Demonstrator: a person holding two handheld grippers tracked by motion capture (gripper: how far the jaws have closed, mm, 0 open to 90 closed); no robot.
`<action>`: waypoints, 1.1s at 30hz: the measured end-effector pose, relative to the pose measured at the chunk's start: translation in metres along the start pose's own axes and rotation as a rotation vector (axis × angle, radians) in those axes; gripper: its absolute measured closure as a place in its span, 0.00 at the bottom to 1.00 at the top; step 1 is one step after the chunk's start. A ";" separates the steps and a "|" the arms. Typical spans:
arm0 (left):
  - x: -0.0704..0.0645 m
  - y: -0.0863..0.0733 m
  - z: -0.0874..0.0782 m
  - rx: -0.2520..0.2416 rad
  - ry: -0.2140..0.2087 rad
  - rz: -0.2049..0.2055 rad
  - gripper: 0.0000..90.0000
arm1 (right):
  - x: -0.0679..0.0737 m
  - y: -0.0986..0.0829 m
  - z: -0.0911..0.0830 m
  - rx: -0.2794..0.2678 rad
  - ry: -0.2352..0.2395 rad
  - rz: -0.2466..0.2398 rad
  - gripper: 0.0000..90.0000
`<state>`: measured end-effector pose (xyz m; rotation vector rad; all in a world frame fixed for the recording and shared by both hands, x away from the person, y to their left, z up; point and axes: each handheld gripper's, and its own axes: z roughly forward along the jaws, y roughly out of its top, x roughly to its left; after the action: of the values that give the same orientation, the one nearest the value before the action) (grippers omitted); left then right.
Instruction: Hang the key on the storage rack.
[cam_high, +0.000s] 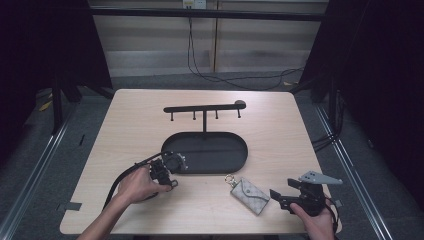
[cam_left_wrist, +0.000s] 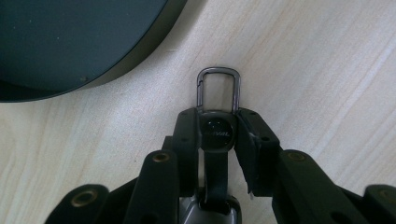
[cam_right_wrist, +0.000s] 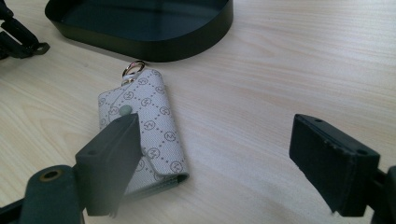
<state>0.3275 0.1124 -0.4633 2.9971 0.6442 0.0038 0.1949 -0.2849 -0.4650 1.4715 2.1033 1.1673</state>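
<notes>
Left gripper (cam_left_wrist: 217, 135) clamped on key fob (cam_left_wrist: 215, 133) at tray's (cam_high: 235, 162) 8 o'clock; hanging on rack (cam_high: 204, 108) pending. Right gripper (cam_right_wrist: 215, 158) wide, pouch (cam_right_wrist: 142, 126) untouched at its 10 o'clock.

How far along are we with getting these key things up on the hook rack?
Nothing hangs on the hook rack yet. In hand: the left gripper is shut on the black key fob, whose clip lies on the table. Left: the patterned key pouch lies untouched in front of the open right gripper.
</notes>
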 end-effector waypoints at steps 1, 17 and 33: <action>0.000 0.000 0.000 -0.004 -0.001 -0.003 0.78 | 0.000 0.000 0.000 0.001 -0.001 0.000 0.19; 0.009 -0.001 -0.001 0.030 -0.061 -0.057 0.78 | 0.001 0.000 -0.001 -0.001 -0.008 0.002 0.20; 0.012 -0.016 -0.034 -0.048 -0.036 -0.074 0.78 | 0.001 0.000 -0.001 -0.001 -0.007 0.002 0.20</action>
<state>0.3314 0.1346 -0.4303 2.9189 0.7395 -0.0384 0.1944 -0.2845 -0.4643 1.4751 2.0970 1.1616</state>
